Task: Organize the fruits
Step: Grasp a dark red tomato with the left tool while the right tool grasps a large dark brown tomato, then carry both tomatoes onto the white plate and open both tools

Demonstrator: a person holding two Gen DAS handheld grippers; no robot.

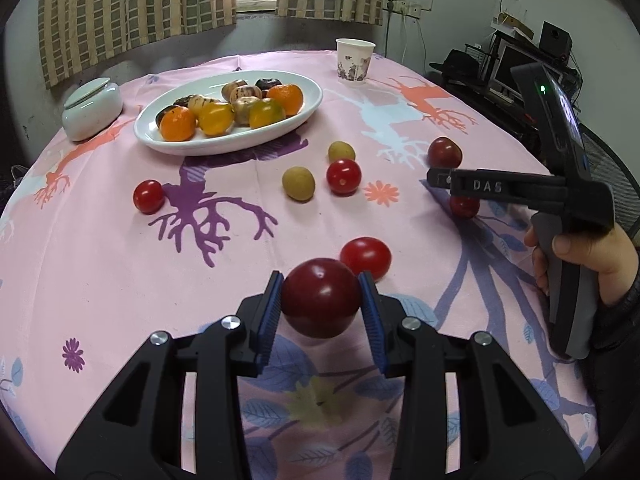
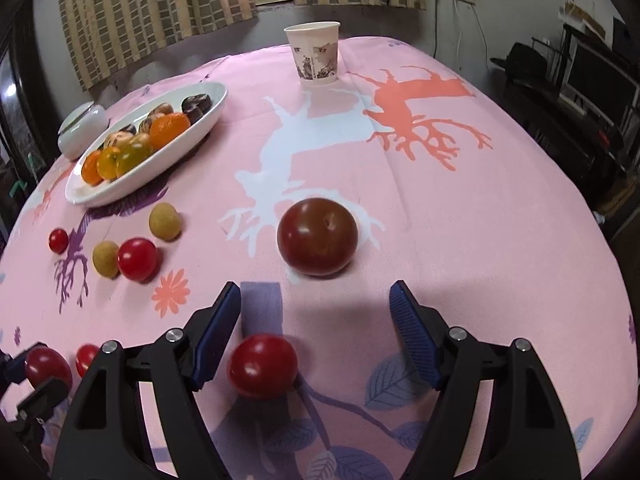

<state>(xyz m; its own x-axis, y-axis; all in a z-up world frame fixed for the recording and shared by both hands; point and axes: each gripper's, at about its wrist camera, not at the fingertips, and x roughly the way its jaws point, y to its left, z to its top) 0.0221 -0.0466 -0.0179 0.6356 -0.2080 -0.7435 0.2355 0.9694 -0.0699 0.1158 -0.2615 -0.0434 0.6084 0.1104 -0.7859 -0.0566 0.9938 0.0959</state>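
Note:
My left gripper [image 1: 321,300] is shut on a dark red plum [image 1: 321,298] and holds it a little above the pink cloth; it also shows at the left edge of the right wrist view [image 2: 47,366]. My right gripper [image 2: 316,340] is open, with a red cherry tomato [image 2: 263,366] on the cloth between its fingers, nearer the left one. A second dark plum [image 2: 317,236] lies just ahead of it. The white oval plate [image 1: 308,114] holds oranges and other fruits. Cherry tomatoes [image 1: 343,176] and two yellow-green fruits [image 1: 298,183] lie loose on the cloth.
A paper cup [image 1: 355,61] stands at the far edge of the table. A white lidded jar [image 1: 92,106] stands left of the plate. The right gripper body and hand [image 1: 576,216] hover over the table's right side. Shelves with electronics stand beyond on the right.

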